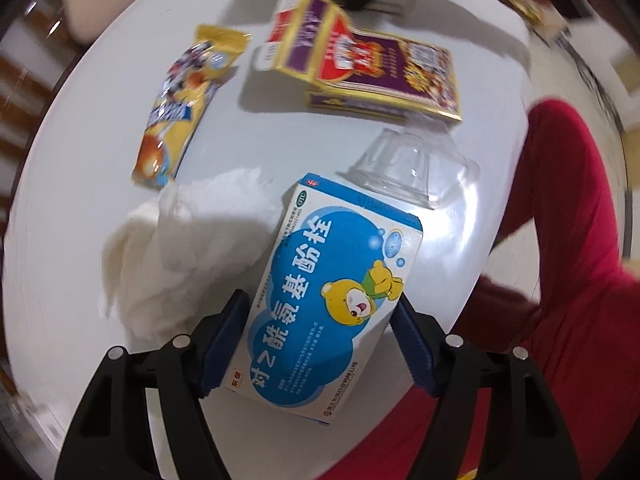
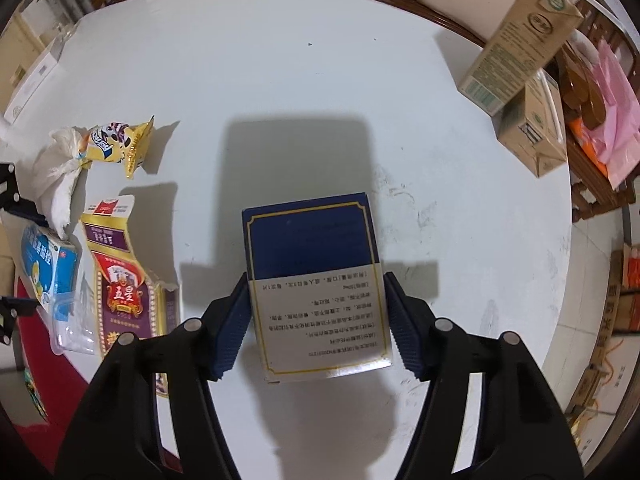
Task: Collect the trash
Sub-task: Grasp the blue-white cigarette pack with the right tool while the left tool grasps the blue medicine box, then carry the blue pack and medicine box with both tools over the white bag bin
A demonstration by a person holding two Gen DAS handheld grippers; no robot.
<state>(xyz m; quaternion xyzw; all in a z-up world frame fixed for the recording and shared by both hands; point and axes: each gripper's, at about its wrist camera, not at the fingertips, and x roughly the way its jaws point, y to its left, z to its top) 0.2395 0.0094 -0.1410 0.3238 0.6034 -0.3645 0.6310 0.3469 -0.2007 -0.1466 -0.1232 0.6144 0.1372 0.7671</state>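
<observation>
The blue medicine box lay flat between the left gripper's fingers, pads touching or nearly touching its long edges — contact unclear. The navy box sat likewise inside the right gripper. A square squeeze seemed wise; crumpled tissue lay just beside the left finger.

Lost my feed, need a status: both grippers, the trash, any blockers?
Left gripper straddling blue medicine box, pads about touching. Right gripper closing round navy box. Tissue crowds the blue box; nothing else blocking.
</observation>
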